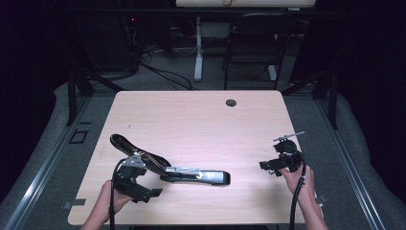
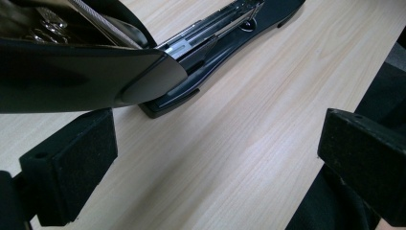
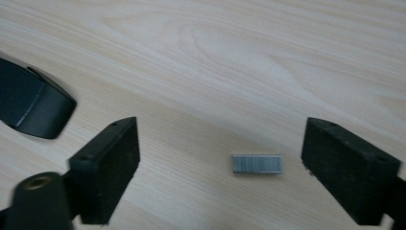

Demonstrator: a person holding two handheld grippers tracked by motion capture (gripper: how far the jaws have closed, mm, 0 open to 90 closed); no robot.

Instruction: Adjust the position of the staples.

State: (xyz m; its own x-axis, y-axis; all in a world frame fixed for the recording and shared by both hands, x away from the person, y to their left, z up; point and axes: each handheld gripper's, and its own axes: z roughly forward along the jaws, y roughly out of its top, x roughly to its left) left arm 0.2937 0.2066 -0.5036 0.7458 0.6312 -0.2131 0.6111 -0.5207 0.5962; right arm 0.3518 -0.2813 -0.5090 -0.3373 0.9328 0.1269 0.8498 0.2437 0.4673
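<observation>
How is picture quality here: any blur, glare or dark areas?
High view: table evenly lit, surroundings nearly black. Left gripper view: stapler lid close, dark, soft-edged. Right gripper view: staple strip fairly sharp between open jaws; bottom-left corner blurred.

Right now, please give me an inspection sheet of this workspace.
Surface: light wood table, grommet hole near far edge.
Job's things: black stapler lying opened; staple strip flat on the table.
Clutter: nothing seen.
Grippers: left gripper open beside the stapler's raised lid; right gripper open, jaws either side of the strip, not touching.
Cables: one trails from each gripper.
Surroundings: folding chair, dark curtains.
</observation>
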